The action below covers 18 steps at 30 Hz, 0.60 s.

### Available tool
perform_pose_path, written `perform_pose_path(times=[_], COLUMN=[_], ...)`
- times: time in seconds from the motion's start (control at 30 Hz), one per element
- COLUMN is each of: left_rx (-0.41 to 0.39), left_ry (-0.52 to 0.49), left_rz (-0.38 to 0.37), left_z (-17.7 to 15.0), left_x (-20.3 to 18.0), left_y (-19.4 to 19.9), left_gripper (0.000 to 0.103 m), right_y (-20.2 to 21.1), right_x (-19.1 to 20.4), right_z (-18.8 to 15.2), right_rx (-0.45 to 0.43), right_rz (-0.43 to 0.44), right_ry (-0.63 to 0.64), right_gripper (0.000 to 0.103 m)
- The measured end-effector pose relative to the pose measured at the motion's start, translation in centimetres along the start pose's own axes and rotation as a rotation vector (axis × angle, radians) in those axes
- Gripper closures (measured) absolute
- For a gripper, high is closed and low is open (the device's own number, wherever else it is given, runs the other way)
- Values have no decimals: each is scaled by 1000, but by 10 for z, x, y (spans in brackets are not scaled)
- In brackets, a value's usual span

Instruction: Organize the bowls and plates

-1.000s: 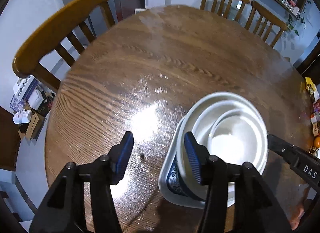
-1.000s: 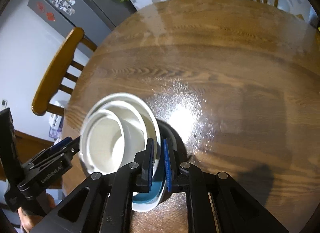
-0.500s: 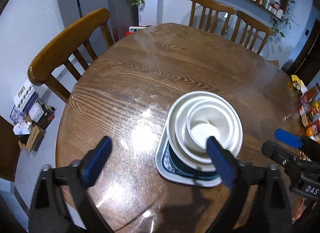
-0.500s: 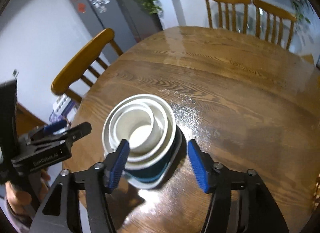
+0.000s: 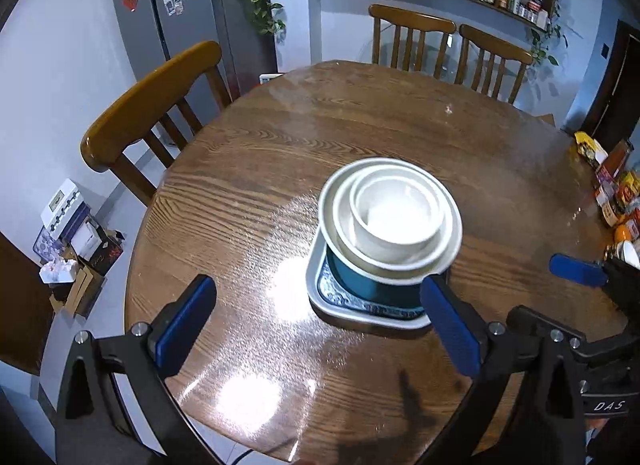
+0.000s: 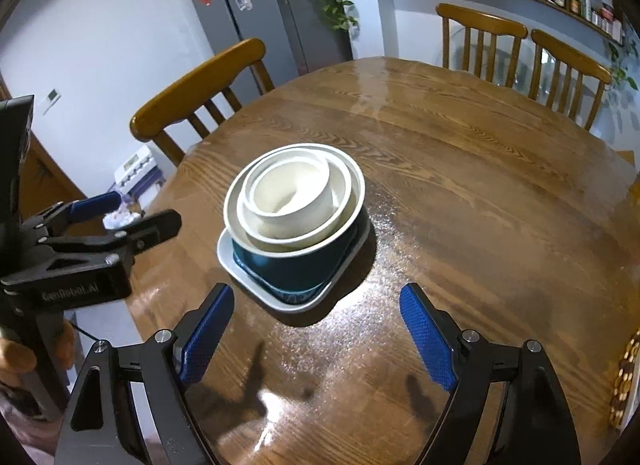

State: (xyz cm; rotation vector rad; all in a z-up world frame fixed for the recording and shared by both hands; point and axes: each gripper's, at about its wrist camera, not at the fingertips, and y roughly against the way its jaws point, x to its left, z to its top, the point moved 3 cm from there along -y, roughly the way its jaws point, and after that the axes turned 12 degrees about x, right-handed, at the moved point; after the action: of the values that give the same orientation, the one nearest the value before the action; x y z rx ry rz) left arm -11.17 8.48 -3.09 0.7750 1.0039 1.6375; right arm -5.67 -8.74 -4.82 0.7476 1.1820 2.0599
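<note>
Left gripper (image 5: 320, 329) and right gripper (image 6: 316, 333) both hang over the near edge of the tabletop (image 6: 480, 193), jaws spread wide, pinching nothing, neither touching the stack. Just past them: the square plate (image 6: 236, 265) — white rim with rounded corners, blue patterned well — sitting toward the near-left part of the tabletop. On it a teal bowl (image 6: 300, 265), glazed outside, pale inside; nested in that a wider white bowl (image 6: 344, 189), and inside that a small straight-walled white bowl (image 6: 294, 201). All look like smooth glazed ceramic, so hard and slippery under the pads.

Judgement: stacking looks finished — everything visible is nested largest to smallest. If anything is left, it's moving the stack as a unit, which calls for gripping the plate rim from both sides, level, slow. Inner bowls sit slightly off-centre, so tilt could slide them.

Beyond: glossy wood-grain round tabletop, glare patches, wooden chairs (image 6: 200, 93) at the far and left edges.
</note>
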Motion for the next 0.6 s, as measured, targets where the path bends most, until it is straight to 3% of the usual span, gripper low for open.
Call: perform_pose_path(times=[0.23,0.6], left_rx=[27,52], left_ry=[-8,-44], left_rz=[-23,37], left_z=[-14,-37], left_x=[-1,-7], left_y=[-3,-9], left_gripper=[1,1], right_y=[0,-7], right_x=[9,10], right_z=[-13,-22], right_rx=[-9,0], right_rz=[-35,-39], right_ry=[52,58], right_gripper=[17,17])
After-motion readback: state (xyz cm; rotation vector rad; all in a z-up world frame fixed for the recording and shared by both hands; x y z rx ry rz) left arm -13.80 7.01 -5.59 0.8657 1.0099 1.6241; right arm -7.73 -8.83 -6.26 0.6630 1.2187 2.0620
